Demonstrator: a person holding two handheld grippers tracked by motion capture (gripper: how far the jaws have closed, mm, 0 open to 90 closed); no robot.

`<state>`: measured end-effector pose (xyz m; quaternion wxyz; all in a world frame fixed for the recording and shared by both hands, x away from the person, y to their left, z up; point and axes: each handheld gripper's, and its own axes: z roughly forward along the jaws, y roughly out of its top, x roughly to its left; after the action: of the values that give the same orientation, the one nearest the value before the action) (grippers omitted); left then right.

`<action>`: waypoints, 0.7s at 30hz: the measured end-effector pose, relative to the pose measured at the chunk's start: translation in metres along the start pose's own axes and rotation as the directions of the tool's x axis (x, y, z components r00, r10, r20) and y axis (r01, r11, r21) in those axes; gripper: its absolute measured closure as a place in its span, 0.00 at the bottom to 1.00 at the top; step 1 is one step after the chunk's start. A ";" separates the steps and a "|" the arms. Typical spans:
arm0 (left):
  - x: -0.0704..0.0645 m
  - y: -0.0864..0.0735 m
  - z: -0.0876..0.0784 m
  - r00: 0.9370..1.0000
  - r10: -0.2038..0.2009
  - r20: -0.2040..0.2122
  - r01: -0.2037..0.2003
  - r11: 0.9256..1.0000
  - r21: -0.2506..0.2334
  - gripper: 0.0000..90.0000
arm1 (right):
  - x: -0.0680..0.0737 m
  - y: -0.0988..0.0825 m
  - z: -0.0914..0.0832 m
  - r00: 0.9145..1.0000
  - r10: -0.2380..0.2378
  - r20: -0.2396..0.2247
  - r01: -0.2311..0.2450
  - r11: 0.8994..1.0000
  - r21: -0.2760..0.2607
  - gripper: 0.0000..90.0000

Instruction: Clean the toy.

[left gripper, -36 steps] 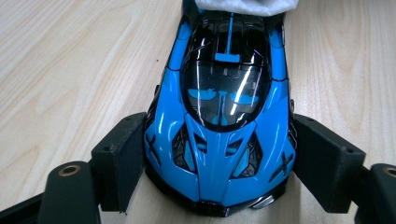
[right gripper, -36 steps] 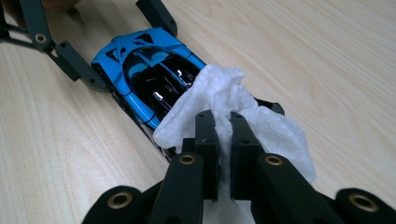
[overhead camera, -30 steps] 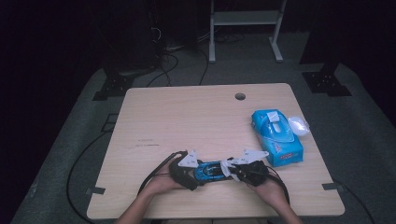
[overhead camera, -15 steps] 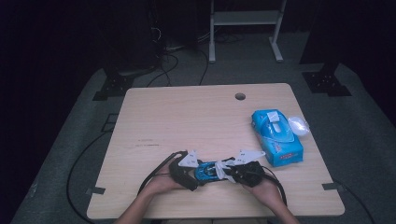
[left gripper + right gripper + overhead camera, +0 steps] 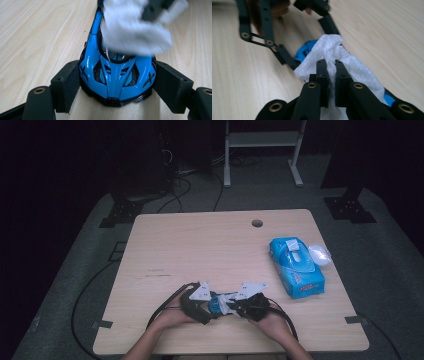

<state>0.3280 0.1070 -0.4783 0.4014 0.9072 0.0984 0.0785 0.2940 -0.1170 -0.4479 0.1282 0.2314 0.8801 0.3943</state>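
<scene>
two grippers meet at the near edge of the table, which is the landmark. the blue wipes pack lies toward the table's right edge, a clear lid just beside it; both well apart from the work, nothing obstructs. the left gripper clamps the blue toy car by its flanks, wheels on the table. the right gripper is pinched tight on a white wipe lying over the car's roof. advised: keep the clamp firm, wipe along the body in light strokes so the car does not twist out.
</scene>
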 end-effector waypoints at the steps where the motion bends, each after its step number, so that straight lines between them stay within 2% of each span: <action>1: 0.000 0.000 0.000 1.000 0.000 -0.002 0.000 1.000 -0.002 0.28 | -0.004 -0.001 -0.003 1.000 0.011 0.013 -0.011 1.000 0.000 0.93; 3: -0.001 0.000 0.001 1.000 -0.003 -0.001 0.003 1.000 -0.003 0.27 | -0.010 -0.003 -0.009 0.999 0.037 0.021 -0.037 0.999 -0.001 0.93; 6: -0.001 0.000 0.002 1.000 0.005 -0.003 -0.005 1.000 -0.003 0.27 | -0.010 0.000 -0.005 1.000 0.027 0.011 -0.027 0.999 0.020 0.94; 9: -0.001 0.001 0.002 1.000 0.006 -0.004 -0.006 1.000 -0.003 0.27 | -0.003 0.009 0.005 1.000 0.007 -0.022 -0.006 0.999 0.032 0.94; 11: -0.001 0.000 0.002 1.000 0.006 -0.002 -0.006 1.000 -0.003 0.27 | 0.000 0.014 0.015 0.998 0.008 -0.060 -0.006 0.999 0.032 0.93; 13: 0.000 0.000 0.001 1.000 0.005 0.001 -0.005 1.000 -0.003 0.27 | 0.002 0.017 0.020 0.997 0.005 -0.078 -0.002 0.999 0.038 0.93; 16: 0.000 0.000 0.001 1.000 0.007 0.000 -0.007 1.000 -0.004 0.28 | -0.005 0.014 0.017 0.994 0.035 -0.104 -0.033 0.999 0.029 0.94; 18: 0.000 0.000 0.001 1.000 0.012 -0.001 -0.012 1.000 0.000 0.28 | -0.011 0.010 0.014 0.990 0.073 -0.121 -0.070 0.997 0.025 0.93; 21: 0.000 0.001 0.002 1.000 0.008 0.001 -0.008 1.000 0.005 0.28 | -0.011 0.012 0.014 0.990 0.072 -0.122 -0.068 0.997 0.034 0.93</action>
<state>0.3282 0.1049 -0.4783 0.3990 0.9085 0.0950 0.0795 0.3132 -0.1071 -0.4478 0.0561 0.2391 0.8835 0.3989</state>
